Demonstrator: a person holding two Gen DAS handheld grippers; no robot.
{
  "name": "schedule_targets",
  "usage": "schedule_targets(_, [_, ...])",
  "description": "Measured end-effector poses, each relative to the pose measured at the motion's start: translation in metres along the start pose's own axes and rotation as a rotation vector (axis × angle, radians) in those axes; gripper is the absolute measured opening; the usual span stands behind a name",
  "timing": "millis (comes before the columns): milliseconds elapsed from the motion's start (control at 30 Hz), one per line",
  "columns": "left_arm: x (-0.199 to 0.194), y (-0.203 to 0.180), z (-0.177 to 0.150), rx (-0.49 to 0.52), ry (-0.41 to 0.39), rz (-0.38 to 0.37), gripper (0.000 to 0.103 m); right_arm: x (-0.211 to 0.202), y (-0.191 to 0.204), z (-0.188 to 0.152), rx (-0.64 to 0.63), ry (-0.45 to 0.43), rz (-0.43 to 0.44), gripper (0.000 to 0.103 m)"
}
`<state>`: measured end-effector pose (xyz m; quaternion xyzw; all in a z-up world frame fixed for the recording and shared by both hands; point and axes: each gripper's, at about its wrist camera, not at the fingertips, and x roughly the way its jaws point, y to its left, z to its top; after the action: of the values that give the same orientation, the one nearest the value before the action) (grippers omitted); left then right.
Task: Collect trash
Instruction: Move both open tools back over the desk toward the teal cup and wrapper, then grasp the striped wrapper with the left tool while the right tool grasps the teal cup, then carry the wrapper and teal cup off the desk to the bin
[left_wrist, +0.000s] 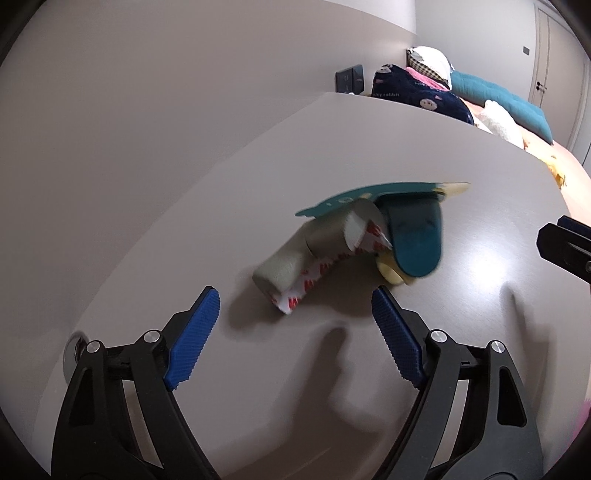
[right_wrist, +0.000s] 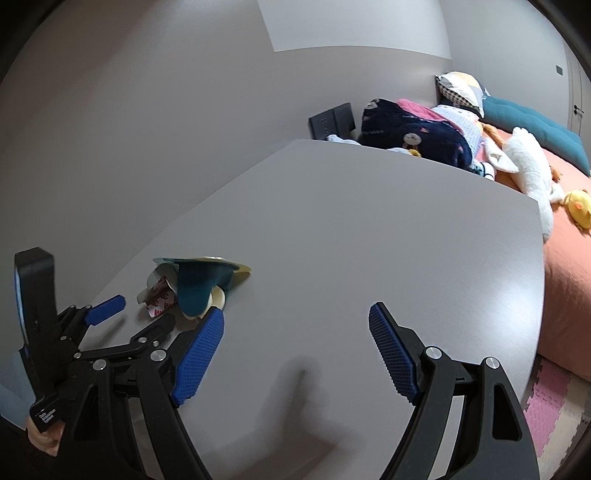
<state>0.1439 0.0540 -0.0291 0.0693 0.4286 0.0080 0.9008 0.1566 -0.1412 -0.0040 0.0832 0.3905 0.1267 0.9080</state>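
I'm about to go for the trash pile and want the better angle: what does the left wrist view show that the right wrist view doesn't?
Only the left wrist view shows the grey roll with red-printed wrapper clearly, straight ahead of the open left gripper.

Only the right wrist view shows the yellow plush, the pink floor mat and the open right gripper over bare table.

Both show the teal packaging and the bed's bedding.

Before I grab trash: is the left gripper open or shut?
Open: the left gripper has its blue pads spread wide, nothing between them, just short of the wrapper pile.
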Motion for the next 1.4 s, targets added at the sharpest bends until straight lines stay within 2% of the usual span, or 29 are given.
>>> schedule_targets(167, [0.015, 0.005, 0.008, 0.022, 0.014, -0.002, 0.081, 0.009, 0.005, 0.004, -0.002, 0.005, -0.005, 0.081])
schedule_targets(300, [0.024, 0.012, 0.011, 0.022, 0.038, -0.026, 0.070, 0.020, 0.009, 0.006, -0.003, 0.024, 0.010, 0.081])
schedule_targets(367, [0.025, 0.015, 0.011, 0.017, 0.038, -0.043, 0.063, 0.026, 0.013, 0.007, -0.008, 0.034, 0.021, 0.081])
schedule_targets(500, [0.022, 0.021, 0.009, 0.019, 0.034, -0.068, 0.035, 0.034, 0.023, 0.007, -0.018, 0.049, 0.044, 0.081])
schedule_targets(567, [0.021, 0.025, 0.007, 0.012, 0.035, -0.077, 0.033, 0.039, 0.028, 0.007, -0.017, 0.057, 0.058, 0.081])
schedule_targets(1033, [0.003, 0.073, 0.000, -0.085, 0.012, 0.002, 0.031, 0.068, 0.055, 0.007, -0.018, 0.102, 0.106, 0.081])
schedule_targets(1333, [0.000, 0.091, -0.002, -0.134, 0.012, 0.026, 0.031, 0.096, 0.072, 0.019, -0.016, 0.124, 0.089, 0.081])
schedule_targets(1367, [-0.001, 0.092, -0.003, -0.136, 0.013, 0.026, 0.031, 0.098, 0.073, 0.020, -0.020, 0.126, 0.078, 0.077])
schedule_targets(1400, [0.000, 0.091, -0.002, -0.136, 0.014, 0.025, 0.031, 0.098, 0.073, 0.020, -0.022, 0.126, 0.069, 0.068])
